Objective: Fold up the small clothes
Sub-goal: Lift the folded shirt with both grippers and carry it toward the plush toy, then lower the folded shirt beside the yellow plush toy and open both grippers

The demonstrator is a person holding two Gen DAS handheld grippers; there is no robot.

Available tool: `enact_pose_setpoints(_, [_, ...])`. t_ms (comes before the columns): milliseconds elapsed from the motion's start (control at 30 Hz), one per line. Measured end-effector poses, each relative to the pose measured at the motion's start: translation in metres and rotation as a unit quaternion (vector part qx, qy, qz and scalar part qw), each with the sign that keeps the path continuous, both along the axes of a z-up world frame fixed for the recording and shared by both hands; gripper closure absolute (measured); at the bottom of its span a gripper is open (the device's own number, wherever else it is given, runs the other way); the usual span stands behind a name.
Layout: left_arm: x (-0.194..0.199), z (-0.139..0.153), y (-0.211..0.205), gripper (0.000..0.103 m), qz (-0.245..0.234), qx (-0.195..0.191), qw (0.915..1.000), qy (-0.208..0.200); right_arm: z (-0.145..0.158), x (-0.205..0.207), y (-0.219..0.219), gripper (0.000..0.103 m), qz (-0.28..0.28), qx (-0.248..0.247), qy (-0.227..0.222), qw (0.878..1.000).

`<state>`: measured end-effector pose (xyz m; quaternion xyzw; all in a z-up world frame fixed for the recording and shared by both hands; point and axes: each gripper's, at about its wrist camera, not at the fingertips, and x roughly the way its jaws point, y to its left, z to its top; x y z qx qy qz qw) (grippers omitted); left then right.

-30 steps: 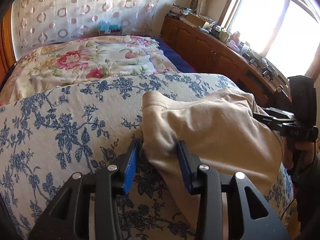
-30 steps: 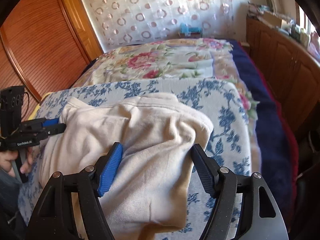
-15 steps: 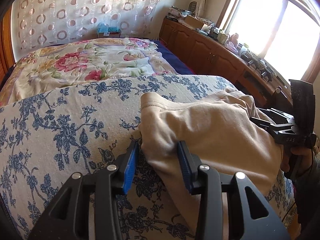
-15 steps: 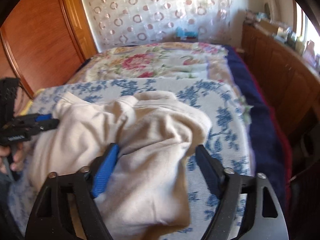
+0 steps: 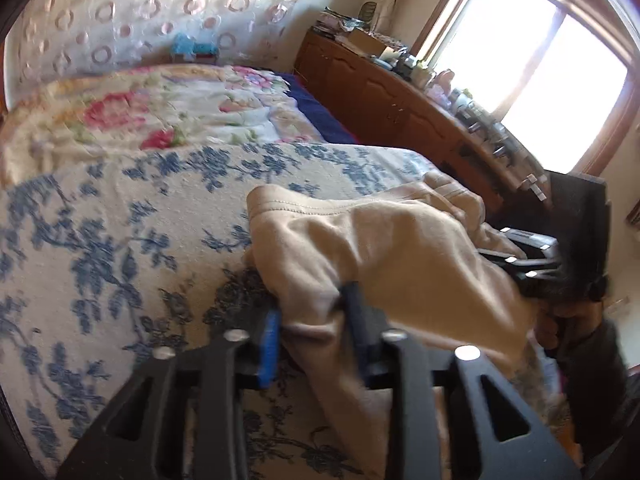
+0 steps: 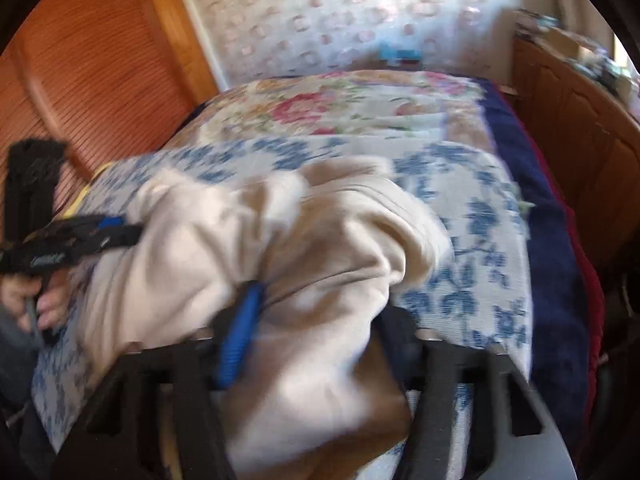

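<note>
The beige garment (image 5: 384,256) lies centre frame on a blue-floral bedspread (image 5: 120,240) (window upper right). The left gripper (image 5: 312,332) and the right gripper (image 6: 316,324) each clench its fabric.

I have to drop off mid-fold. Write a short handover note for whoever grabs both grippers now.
Left gripper: shut on the garment's near-left edge.
Right gripper: fabric bunched between its fingers; the blur hides whether it is clamped.
Garment: beige, rumpled, partly lifted off the blue floral cover on the bed.
Done: both sides taken up.
Left: probably carry the edges over, lay flat, then finish the fold.
</note>
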<state>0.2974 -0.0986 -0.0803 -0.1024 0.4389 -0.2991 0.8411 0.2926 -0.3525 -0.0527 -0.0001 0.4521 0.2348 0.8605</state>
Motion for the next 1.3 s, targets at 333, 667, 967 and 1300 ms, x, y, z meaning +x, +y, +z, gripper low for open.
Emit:
enact_pose_setpoints(333, [-0.043,0.057,0.021,0.097,-0.006,-0.055,0.9955,-0.077,0.031,-0.014,0.016,0.088,0.005,0.009,-0.052,0.999])
enact_pose_setpoints(667, [-0.083,0.11,0.121,0.097,0.073,-0.084,0.9819,-0.153,0.098,-0.008,0.098,0.088,0.064,0.001,-0.141,0.988])
enact_pose_setpoints(967, [-0.11,0.095,0.249,0.097,0.219,-0.054,0.9587,-0.173,0.119,0.04,0.275,0.088,0.2,-0.029,-0.187,0.961])
enact_pose_setpoints(1300, [-0.103,0.008,0.338,0.097,0.332,-0.044,0.9375,-0.094,0.058,0.087,0.485,0.088,0.329,-0.109,-0.181,0.92])
